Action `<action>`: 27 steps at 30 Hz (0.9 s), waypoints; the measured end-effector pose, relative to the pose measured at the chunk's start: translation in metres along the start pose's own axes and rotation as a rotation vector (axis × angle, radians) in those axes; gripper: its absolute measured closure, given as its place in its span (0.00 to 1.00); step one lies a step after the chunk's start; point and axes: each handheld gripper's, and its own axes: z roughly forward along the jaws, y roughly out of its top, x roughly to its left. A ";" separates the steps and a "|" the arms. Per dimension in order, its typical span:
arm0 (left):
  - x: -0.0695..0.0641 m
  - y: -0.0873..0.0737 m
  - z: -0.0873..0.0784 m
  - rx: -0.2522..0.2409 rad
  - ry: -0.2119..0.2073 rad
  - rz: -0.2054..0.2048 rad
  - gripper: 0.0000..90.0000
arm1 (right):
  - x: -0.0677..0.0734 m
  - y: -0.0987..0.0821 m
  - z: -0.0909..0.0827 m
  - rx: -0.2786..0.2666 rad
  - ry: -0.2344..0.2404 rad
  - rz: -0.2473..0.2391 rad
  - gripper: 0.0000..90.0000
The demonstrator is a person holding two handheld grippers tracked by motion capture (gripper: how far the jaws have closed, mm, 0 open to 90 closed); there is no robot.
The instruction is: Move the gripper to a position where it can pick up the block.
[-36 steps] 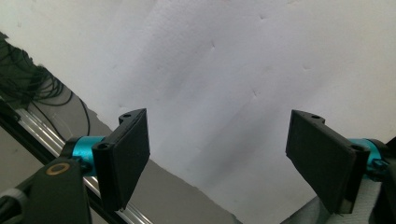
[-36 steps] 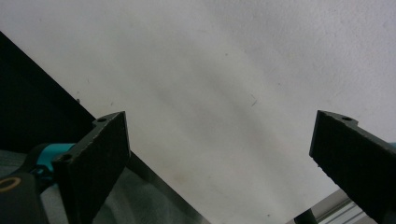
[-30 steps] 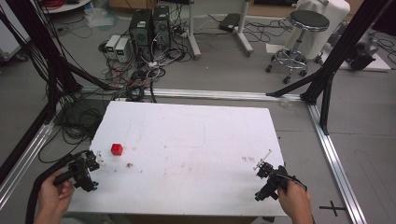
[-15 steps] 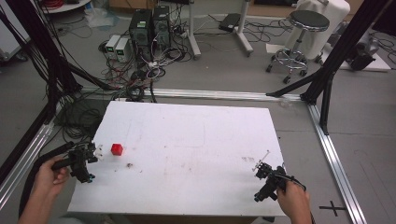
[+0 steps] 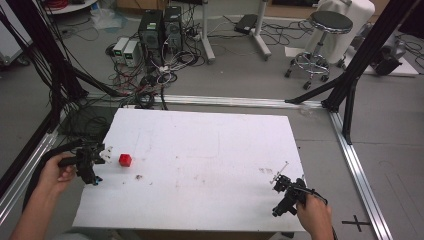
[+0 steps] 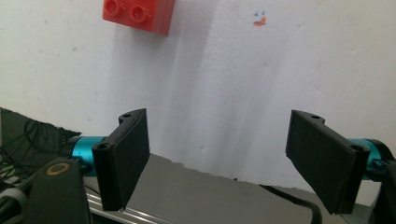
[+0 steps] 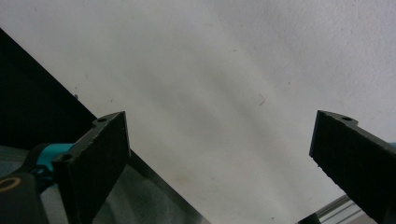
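The red brick (image 5: pixel 125 160) lies on the white table (image 5: pixel 210 150) near its left edge, alone and touching nothing. In the left gripper view the brick (image 6: pixel 139 15) sits at the top of the picture, ahead of the jaws and left of their middle; two round studs show on its top, a detail too small to read in the high view. That view also shows a small red and blue mark (image 6: pixel 259 19) on the table surface, off to the brick's right.

The left gripper (image 5: pixel 102 154) is held in the person's left hand (image 5: pixel 56 170) at the table's left edge, just beside the brick but apart from it. Its own view (image 6: pixel 217 154) shows the jaws spread wide with bare table between them, holding nothing.

The right gripper (image 5: pixel 280 181) is held in the right hand (image 5: pixel 312 215) near the table's near right corner, well apart from the brick. Its own view (image 7: pixel 219 154) shows the jaws wide apart over bare table and the table's edge, with nothing between them.

Compared with a second ago, the left hand and its gripper have drawn leftward and out toward the table edge, with the jaw end now pointing at the brick. The brick lies where it lay. The right gripper and hand have kept their place.
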 end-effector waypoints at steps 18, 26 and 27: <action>0.031 0.026 0.005 -0.010 -0.042 0.122 0.24 | 0.002 0.001 0.002 0.006 -0.002 -0.013 0.05; 0.040 0.039 0.011 -0.003 -0.061 0.170 0.24 | 0.002 0.000 0.002 0.010 -0.001 -0.014 0.05; 0.041 0.041 0.012 -0.003 -0.062 0.176 0.24 | 0.002 0.000 0.002 0.012 0.001 -0.013 0.05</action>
